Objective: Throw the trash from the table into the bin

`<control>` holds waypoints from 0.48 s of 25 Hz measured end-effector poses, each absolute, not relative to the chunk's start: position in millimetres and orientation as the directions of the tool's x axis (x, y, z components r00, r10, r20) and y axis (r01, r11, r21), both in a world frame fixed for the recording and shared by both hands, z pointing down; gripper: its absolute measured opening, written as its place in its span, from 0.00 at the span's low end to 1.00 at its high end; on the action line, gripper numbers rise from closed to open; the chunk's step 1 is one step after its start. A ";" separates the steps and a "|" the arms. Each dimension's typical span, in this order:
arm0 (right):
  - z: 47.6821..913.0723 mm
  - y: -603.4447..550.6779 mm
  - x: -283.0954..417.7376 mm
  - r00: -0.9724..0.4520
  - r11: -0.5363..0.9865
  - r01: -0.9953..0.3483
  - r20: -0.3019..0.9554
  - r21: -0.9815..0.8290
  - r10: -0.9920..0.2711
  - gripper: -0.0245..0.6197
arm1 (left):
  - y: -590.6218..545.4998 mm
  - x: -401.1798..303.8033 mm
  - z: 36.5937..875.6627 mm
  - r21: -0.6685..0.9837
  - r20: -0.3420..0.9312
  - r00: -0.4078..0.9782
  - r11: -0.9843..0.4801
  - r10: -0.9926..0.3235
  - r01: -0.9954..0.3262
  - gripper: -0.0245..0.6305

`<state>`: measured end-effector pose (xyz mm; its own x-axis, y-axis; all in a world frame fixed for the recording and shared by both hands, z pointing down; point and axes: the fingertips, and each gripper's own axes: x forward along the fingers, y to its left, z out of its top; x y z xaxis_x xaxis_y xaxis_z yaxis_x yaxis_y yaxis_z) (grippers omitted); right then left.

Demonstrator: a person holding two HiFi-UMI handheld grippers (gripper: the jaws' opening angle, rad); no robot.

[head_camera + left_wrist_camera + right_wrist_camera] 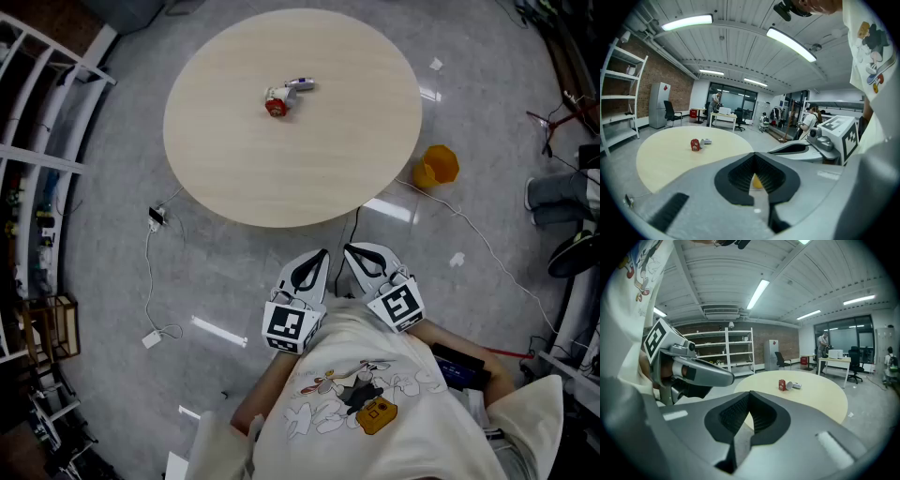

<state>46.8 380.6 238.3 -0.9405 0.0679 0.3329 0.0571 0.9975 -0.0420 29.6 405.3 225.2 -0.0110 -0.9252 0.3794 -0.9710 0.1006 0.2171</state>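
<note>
On the round pale-wood table [347, 141] lie a small red carton [275, 104] and a little white-and-grey wrapper [300, 85], touching each other near the far side. An orange bin [437, 167] lies tipped on the floor just right of the table. My left gripper [320, 256] and right gripper [351, 251] are held side by side near the person's chest, short of the table's near edge, both shut and empty. The left gripper view shows the carton [695, 145] far ahead past the closed left gripper [754, 158]. In the right gripper view, the carton [782, 385] lies beyond the closed right gripper [750, 395].
A cable [487, 246] runs across the floor from under the table to the right, and another cable with a plug [153, 281] lies at the left. White shelving [42, 141] stands at the left. Paper scraps [457, 260] dot the floor, and a person's shoes [572, 253] are at the right edge.
</note>
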 end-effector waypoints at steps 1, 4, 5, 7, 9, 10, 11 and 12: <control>241.5 379.6 49.6 -0.939 0.996 0.041 0.339 -0.080 0.066 0.04 | 405.1 30.4 227.0 0.226 0.382 -0.016 0.110 -0.924 -0.968 0.04; 250.1 376.2 61.0 -0.932 0.988 0.008 0.357 -0.156 0.064 0.04 | 403.9 32.3 230.3 0.255 0.388 -0.031 0.140 -0.921 -0.957 0.04; 252.0 374.6 65.4 -0.929 0.986 0.002 0.364 -0.167 0.064 0.04 | 403.1 33.2 231.2 0.265 0.390 -0.035 0.149 -0.920 -0.953 0.04; 254.3 368.9 71.8 -0.926 0.984 -0.009 0.372 -0.179 0.059 0.04 | 400.2 35.9 233.3 0.279 0.398 -0.038 0.160 -0.917 -0.947 0.04; 255.2 359.4 75.5 -0.926 0.982 -0.019 0.373 -0.186 0.052 0.04 | 393.9 40.6 234.4 0.279 0.407 -0.033 0.159 -0.913 -0.947 0.04; 255.9 354.8 77.4 -0.926 0.981 -0.022 0.373 -0.192 0.052 0.04 | 390.0 43.9 234.7 0.278 0.411 -0.029 0.156 -0.911 -0.948 0.04; 257.2 351.2 79.8 -0.926 0.979 -0.023 0.374 -0.202 0.055 0.04 | 386.1 47.3 235.2 0.279 0.417 -0.025 0.154 -0.909 -0.948 0.04; 259.3 349.1 82.4 -0.925 0.976 -0.020 0.375 -0.216 0.064 0.04 | 382.5 50.4 235.7 0.280 0.422 -0.023 0.155 -0.906 -0.947 0.04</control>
<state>82.4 349.1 259.3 -0.9247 0.0637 0.3753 -0.0203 0.9762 -0.2158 50.4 382.5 235.7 -0.0229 -0.9061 0.4225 -0.9474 0.1546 0.2801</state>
